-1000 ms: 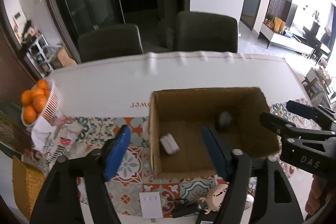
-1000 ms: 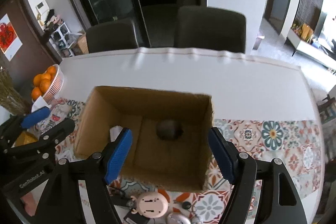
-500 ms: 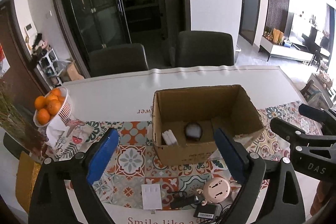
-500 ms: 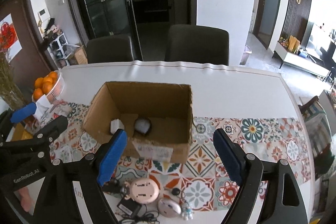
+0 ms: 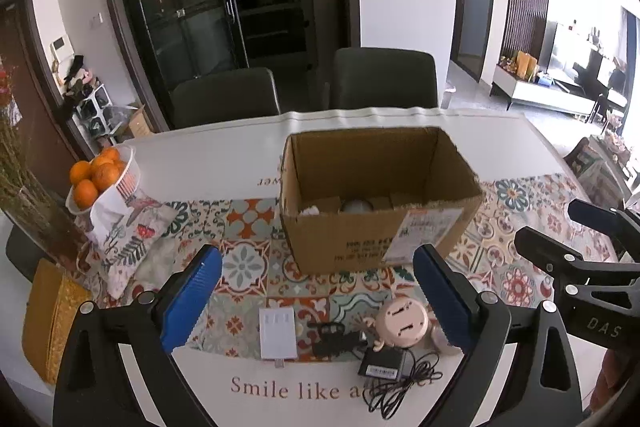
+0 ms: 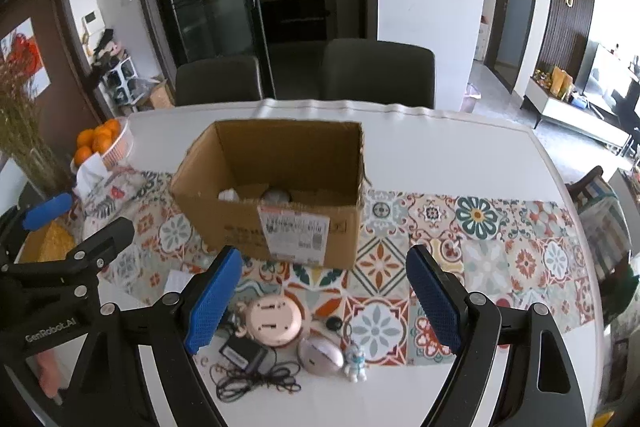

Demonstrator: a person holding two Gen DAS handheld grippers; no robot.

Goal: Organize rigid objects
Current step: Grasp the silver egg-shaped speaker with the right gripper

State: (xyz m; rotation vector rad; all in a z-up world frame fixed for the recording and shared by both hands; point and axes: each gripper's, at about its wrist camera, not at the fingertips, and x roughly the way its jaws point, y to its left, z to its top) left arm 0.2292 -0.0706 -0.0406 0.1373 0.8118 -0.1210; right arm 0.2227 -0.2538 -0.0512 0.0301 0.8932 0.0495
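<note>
- Left wrist view: white desk (image 5: 500, 143) under a patterned tile runner (image 5: 248, 267), two dark chairs behind, glass cabinet beyond.
- Cardboard box (image 5: 380, 227) open-topped on the runner, mid-desk; inside, a round grey object (image 5: 355, 205) and a white object (image 5: 310, 210) just peeking over the near wall.
- Left gripper (image 5: 318, 297) released, blue pads spread wide with nothing between them, jaws just been opening.
- Below the gripper, near the desk edge: white power strip (image 5: 278, 333), pink round clock (image 5: 402, 323), black adapter (image 5: 382, 365) with tangled cable.
- Basket of oranges (image 5: 102, 173) far left, printed cloth beside it.
- Right gripper (image 5: 580, 239) poking in from the right edge, only partly seen.

- Right wrist view: same desk (image 6: 460, 147), same chairs and cabinet.
- Cardboard box (image 6: 280, 223) ahead and slightly left, shipping label facing the camera, grey object (image 6: 276, 194) and white object (image 6: 228, 194) low inside.
- Right gripper (image 6: 324, 301) released too, pads apart, empty, jaws lately widened.
- Between and under the pads: pink round clock (image 6: 274, 321), computer mouse (image 6: 320, 355), small white figurine (image 6: 356, 361), black adapter (image 6: 242, 351), all on the desk in front of the box.
- Left gripper (image 6: 80, 219) at the left edge, spread open.
</note>
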